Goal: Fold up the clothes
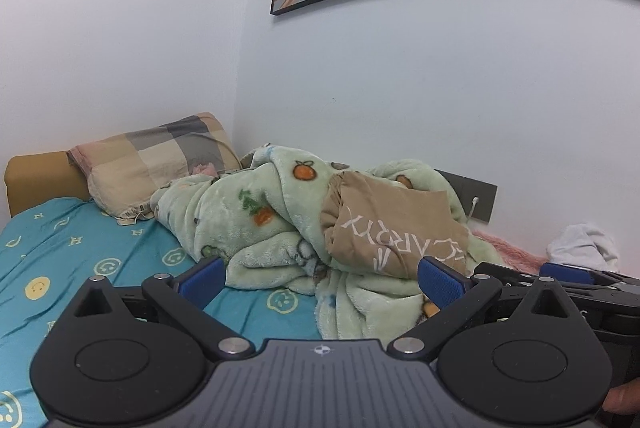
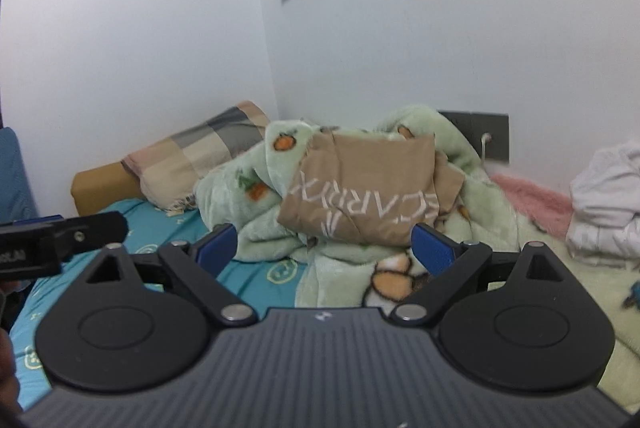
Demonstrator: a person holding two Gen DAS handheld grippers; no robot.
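Observation:
A folded tan garment (image 1: 394, 228) with white lettering lies on top of a rumpled green fleece blanket (image 1: 244, 220) on the bed. It also shows in the right wrist view (image 2: 364, 188), on the blanket (image 2: 496, 212). My left gripper (image 1: 320, 278) is open and empty, held above the bed in front of the garment. My right gripper (image 2: 324, 246) is open and empty too, just short of the garment. A white garment (image 2: 604, 200) lies bunched at the right; it also shows in the left wrist view (image 1: 580, 246).
The bed has a teal smiley-print sheet (image 1: 80, 252). A checked pillow (image 1: 160, 164) leans on a mustard headboard (image 1: 40, 180) at the back left. A pink fluffy cloth (image 2: 532, 200) lies by the wall. A grey wall socket (image 2: 484, 136) holds a white cable.

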